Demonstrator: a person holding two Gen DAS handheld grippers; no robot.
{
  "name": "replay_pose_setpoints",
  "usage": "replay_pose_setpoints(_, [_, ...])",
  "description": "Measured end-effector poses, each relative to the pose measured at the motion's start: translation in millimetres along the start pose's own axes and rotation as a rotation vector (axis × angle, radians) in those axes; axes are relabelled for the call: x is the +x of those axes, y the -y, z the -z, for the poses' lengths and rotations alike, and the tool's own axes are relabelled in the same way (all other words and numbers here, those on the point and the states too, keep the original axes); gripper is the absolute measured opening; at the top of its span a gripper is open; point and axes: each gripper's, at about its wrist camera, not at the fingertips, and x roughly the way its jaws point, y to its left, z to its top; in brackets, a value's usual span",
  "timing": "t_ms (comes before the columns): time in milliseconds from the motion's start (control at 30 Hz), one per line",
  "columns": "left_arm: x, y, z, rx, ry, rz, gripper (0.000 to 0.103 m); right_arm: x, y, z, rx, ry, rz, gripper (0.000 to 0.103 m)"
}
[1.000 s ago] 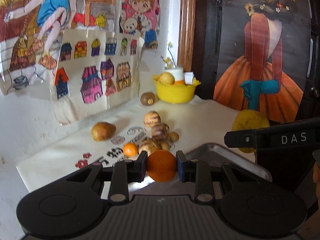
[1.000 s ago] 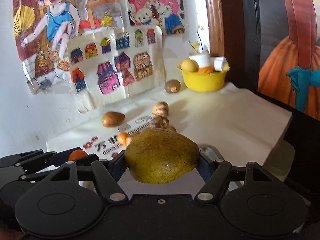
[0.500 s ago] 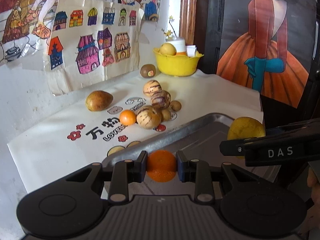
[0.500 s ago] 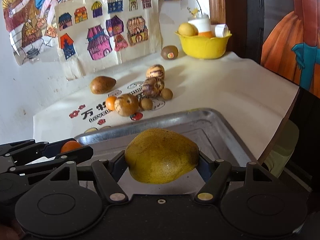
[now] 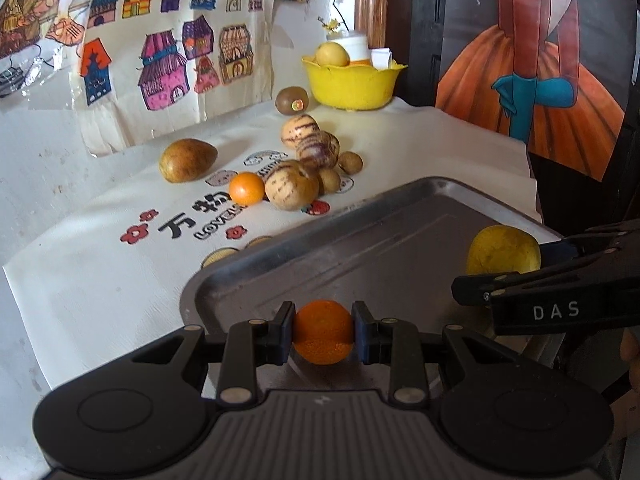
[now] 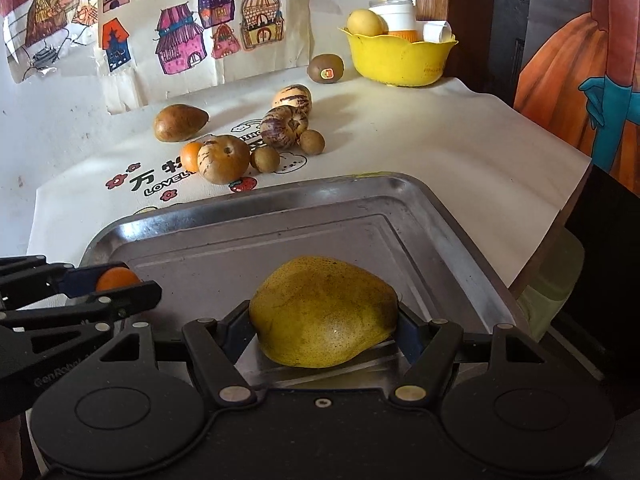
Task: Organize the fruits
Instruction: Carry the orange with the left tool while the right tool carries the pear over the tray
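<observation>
The left gripper [image 5: 323, 332] has its jaws closed tight on a small orange [image 5: 323, 331], above the near left corner of the metal tray [image 5: 360, 248] on the bench. The right gripper [image 6: 324, 320] has wider jaws that clamp a yellow-green mango [image 6: 324, 311] over the tray's near right part.

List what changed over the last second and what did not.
Both grippers came down over the metal tray: the left gripper with its small orange, the right gripper with its yellow mango. Neither grip changed, nothing was released, and the loose fruit on the cloth stayed put.
</observation>
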Motion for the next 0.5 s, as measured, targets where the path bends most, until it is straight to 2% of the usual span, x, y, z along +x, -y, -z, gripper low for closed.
replay_pose_setpoints(133, [4.5, 2.9, 3.0, 0.01, -0.023, 0.001, 0.033, 0.0, -3.2, 0.8, -0.023, 0.002, 0.018, 0.073])
replay_pose_setpoints(500, [5.9, 5.1, 6.5, 0.04, -0.012, -0.016, 0.033, -0.9, -6.8, 3.1, -0.042, 0.013, 0.034, 0.074])
